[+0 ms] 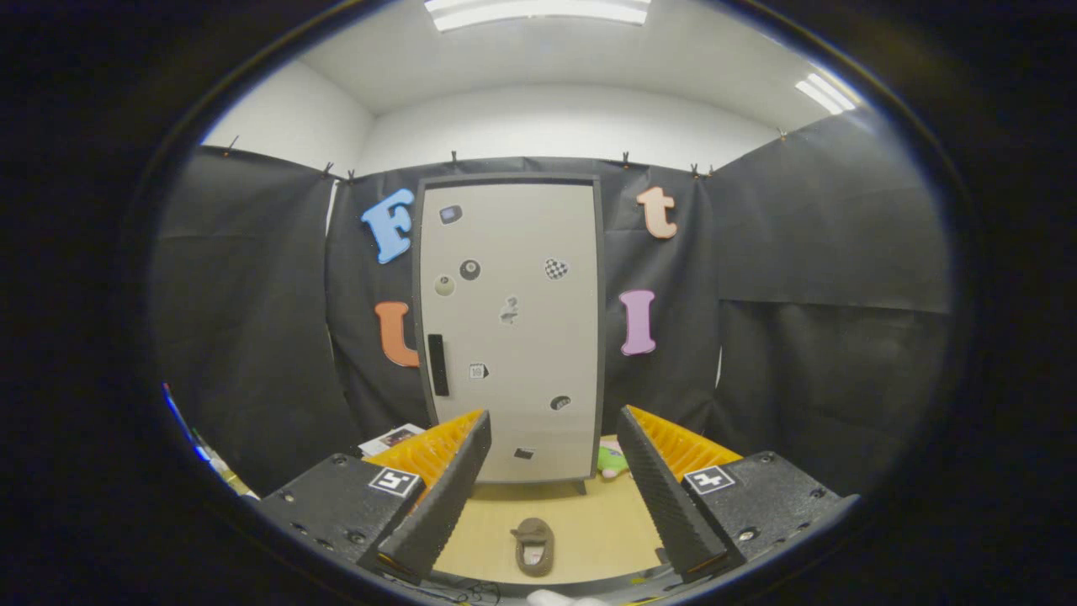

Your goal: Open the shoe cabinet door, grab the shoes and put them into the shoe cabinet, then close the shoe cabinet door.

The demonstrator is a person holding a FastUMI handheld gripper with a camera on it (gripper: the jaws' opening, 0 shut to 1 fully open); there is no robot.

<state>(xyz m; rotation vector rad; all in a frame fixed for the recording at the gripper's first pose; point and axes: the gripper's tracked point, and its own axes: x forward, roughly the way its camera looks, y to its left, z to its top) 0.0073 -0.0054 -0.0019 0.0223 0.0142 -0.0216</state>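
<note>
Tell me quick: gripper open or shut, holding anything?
Gripper: open, fingers spread wide and holding nothing; the shoe lies on the floor between them, untouched, and the shoe cabinet door beyond is shut.

The tongs (551,497) point level ahead, their 2 fingers spread wide, gripping nothing.

Evenly and brightly lit from two long ceiling light panels (538,10), one overhead and one to the right (829,93), both blown out to white glare. Soft, faint shadows under the tall pale grey cabinet door (513,328) on the light wooden floor (606,526). Strong fisheye bending toward the rim. Sharp at centre, slightly soft at the margins.
</note>
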